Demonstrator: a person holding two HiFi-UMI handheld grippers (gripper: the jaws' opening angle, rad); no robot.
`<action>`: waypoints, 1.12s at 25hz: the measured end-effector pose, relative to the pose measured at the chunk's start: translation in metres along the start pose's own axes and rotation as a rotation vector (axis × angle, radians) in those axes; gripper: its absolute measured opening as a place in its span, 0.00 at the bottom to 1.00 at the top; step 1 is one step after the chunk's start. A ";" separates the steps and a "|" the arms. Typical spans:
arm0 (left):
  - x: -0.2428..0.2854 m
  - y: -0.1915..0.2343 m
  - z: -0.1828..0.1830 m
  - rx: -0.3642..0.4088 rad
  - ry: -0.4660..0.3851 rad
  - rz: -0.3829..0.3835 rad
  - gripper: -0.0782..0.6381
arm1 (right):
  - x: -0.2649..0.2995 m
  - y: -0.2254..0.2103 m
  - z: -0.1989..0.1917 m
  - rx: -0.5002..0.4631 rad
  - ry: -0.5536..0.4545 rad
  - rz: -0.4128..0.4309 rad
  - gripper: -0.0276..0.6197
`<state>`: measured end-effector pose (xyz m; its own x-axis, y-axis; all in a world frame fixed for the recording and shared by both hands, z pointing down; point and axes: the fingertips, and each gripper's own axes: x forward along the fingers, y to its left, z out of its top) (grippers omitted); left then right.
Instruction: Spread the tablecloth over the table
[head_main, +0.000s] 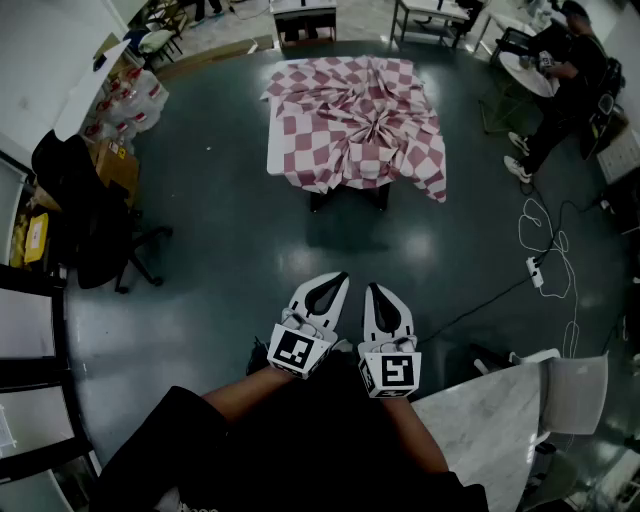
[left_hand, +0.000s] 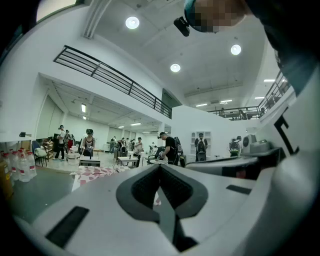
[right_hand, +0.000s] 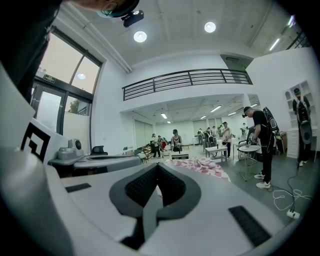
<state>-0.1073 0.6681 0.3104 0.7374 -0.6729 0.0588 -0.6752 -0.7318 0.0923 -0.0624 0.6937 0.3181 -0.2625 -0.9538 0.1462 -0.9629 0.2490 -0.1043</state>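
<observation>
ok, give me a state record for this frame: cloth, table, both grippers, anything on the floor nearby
tablecloth: red-and-white checked, bunched in folds on the table, not spread; one corner hangs off at the picture's right
table: small, white top bare along its left edge
left gripper: shut, empty, held close to the body
right gripper: shut, empty, beside the left one
contact with cloth: none; a stretch of dark floor lies between grippers and table
nearby: black office chair at left; power strip with cable at right

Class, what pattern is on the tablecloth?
Red-and-white checks on the tablecloth, clearest in the head view.
</observation>
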 end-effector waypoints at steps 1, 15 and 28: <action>0.005 -0.004 -0.003 0.007 0.003 0.004 0.13 | -0.001 -0.007 -0.002 0.006 0.000 0.000 0.06; 0.039 0.035 -0.030 -0.037 0.014 0.077 0.13 | 0.011 -0.072 -0.012 -0.029 -0.010 -0.056 0.07; 0.164 0.169 -0.048 -0.098 0.030 0.038 0.13 | 0.173 -0.131 -0.003 -0.062 0.097 -0.094 0.07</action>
<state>-0.0998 0.4394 0.3839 0.7122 -0.6957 0.0935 -0.6990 -0.6906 0.1858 0.0181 0.4967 0.3603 -0.1726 -0.9534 0.2476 -0.9848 0.1718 -0.0249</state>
